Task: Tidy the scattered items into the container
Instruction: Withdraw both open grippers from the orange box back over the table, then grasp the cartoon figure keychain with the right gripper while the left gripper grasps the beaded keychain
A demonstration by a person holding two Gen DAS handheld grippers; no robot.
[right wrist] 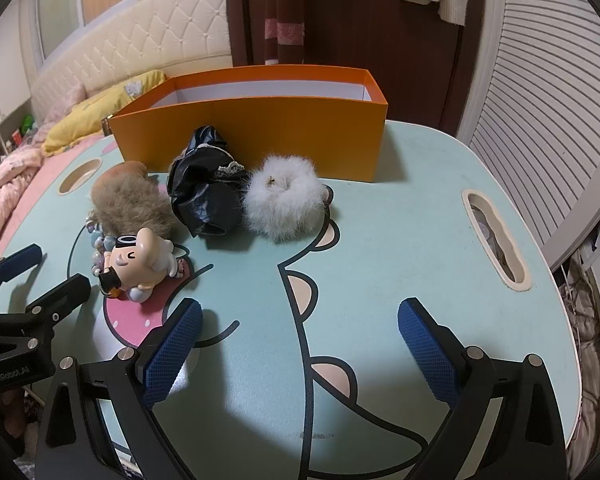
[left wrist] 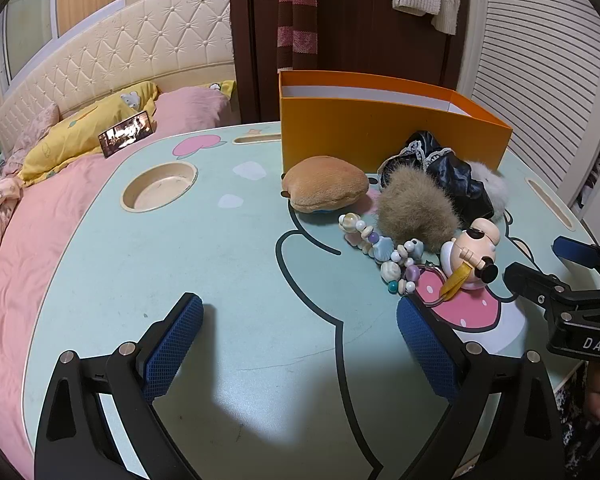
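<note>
The orange box [right wrist: 260, 136] showed only bare white inner walls; both tools, left [left wrist: 300, 344] and right [right wrist: 300, 344], hung released above the tabletop [right wrist: 400, 240].

Home bedroom: bed [left wrist: 80, 184], pillow [left wrist: 88, 128], tufted headboard [left wrist: 140, 48].

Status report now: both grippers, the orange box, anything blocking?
Left gripper open, empty. Right gripper open, empty. Orange box upright; its floor unseen. Toys beside it on table; nothing blocking.
</note>
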